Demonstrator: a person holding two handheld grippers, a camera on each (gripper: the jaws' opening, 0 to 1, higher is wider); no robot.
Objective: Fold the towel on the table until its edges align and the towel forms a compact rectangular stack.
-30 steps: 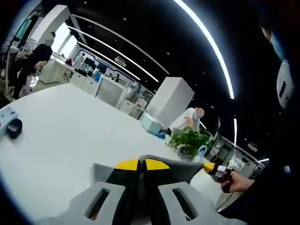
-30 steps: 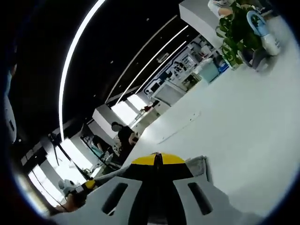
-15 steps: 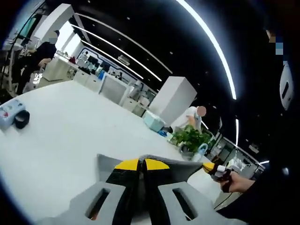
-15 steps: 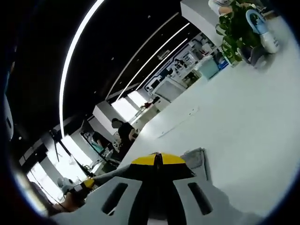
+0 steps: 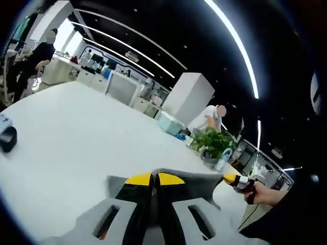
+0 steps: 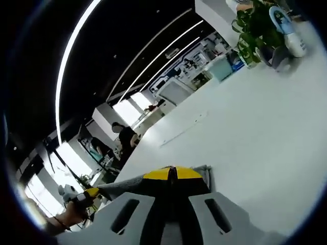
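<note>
A grey towel [image 5: 196, 179] is held up over the white table [image 5: 76, 138], its top edge stretched taut between both grippers. My left gripper [image 5: 155, 178] is shut on that edge, yellow tips pressed together. The right gripper [image 5: 236, 180], held by a hand [image 5: 261, 193], pinches the edge's other end. In the right gripper view, my right gripper [image 6: 171, 173] is shut on the towel [image 6: 125, 185] near its corner. From there the edge runs left to the left gripper [image 6: 87, 194]. The towel's lower part is hidden behind the jaws.
A potted plant [image 5: 213, 144] and a bottle [image 6: 286, 31] stand at the table's far end. A black item [image 5: 7, 139] lies near the table's left edge. People work at benches beyond the table [image 6: 240, 132], which is bare and white around the towel.
Both cameras have tilted a little, so the table and background have shifted in each view. The towel edge stays stretched between the two shut grippers.
</note>
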